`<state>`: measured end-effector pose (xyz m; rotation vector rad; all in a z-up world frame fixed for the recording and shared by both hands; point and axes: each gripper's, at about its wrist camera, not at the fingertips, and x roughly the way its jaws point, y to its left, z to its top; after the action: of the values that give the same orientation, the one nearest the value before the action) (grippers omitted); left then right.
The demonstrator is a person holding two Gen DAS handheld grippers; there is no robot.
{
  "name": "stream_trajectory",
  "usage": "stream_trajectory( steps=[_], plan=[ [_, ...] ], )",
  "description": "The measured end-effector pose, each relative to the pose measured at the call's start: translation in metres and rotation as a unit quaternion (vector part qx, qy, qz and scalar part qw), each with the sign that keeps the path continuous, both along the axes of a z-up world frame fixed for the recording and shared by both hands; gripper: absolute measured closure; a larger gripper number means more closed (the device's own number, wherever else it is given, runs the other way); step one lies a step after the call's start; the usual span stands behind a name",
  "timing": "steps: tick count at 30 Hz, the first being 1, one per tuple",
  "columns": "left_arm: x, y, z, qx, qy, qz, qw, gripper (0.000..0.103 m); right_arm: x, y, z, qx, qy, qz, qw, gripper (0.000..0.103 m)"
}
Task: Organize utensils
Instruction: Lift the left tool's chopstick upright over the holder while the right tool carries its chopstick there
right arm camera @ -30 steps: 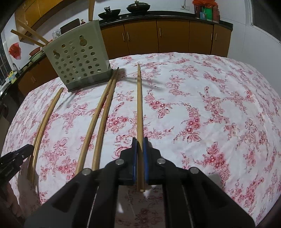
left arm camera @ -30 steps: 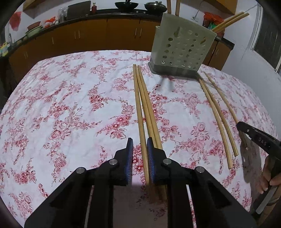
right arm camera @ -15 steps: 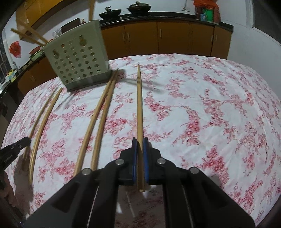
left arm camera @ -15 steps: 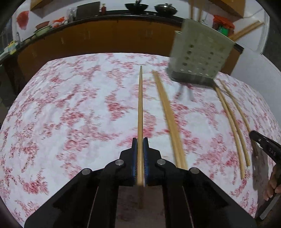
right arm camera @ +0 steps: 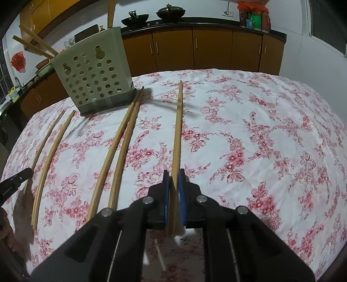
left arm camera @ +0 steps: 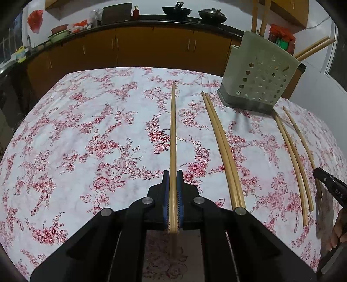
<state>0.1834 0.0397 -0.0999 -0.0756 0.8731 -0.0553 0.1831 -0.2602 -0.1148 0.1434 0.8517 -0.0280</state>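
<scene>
Gripping stage, judged: left claw (left arm camera: 173, 195) clenched on the left chopstick (left arm camera: 172, 130) near its butt end, right claw (right arm camera: 174, 191) likewise clamped on the right chopstick (right arm camera: 178, 130), though looked slacker there. Lay low over the floral tabletop (left arm camera: 86, 130), both sticks pointing away. Called next for lifting each clear, tipping it upright and dropping it tip-first into the holder without knocking it. Left two loose pairs, near pair (left arm camera: 221, 147) and far pair (left arm camera: 292, 156), flat on the cloth. Stood beyond them the perforated green holder (left arm camera: 260, 73), already carrying upright sticks (left arm camera: 258, 17) and slanted sticks (left arm camera: 314, 46).
</scene>
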Motion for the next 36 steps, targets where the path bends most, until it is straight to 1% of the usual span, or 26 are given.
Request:
stream_trajectory(
  steps=[10, 26, 28, 29, 31, 36],
  plan=[
    [-0.001, 0.0, 0.0, -0.012, 0.0, 0.001, 0.9999, 0.095, -0.002, -0.001, -0.001, 0.009, 0.0, -0.002, 1.0, 0.091],
    [-0.001, 0.001, 0.0, -0.013, 0.0, 0.001, 0.9999, 0.095, -0.001, -0.001, 0.0, 0.01, 0.0, -0.003, 1.0, 0.091],
    [-0.001, 0.0, 0.0, -0.008, 0.0, 0.0, 1.0, 0.095, -0.002, -0.001, 0.0, 0.009, 0.001, -0.003, 1.0, 0.091],
    [-0.003, -0.003, 0.0, 0.003, 0.0, -0.004, 1.0, 0.095, -0.002, -0.001, 0.0, 0.008, 0.001, -0.002, 1.0, 0.091],
    [-0.006, -0.005, 0.0, 0.012, 0.001, -0.008, 0.9999, 0.095, -0.004, -0.001, 0.0, 0.009, 0.001, -0.001, 1.0, 0.091],
    [-0.011, -0.005, 0.0, 0.018, 0.001, -0.015, 0.9997, 0.095, -0.006, -0.001, 0.0, 0.012, 0.001, -0.002, 1.0, 0.093]
  ],
)
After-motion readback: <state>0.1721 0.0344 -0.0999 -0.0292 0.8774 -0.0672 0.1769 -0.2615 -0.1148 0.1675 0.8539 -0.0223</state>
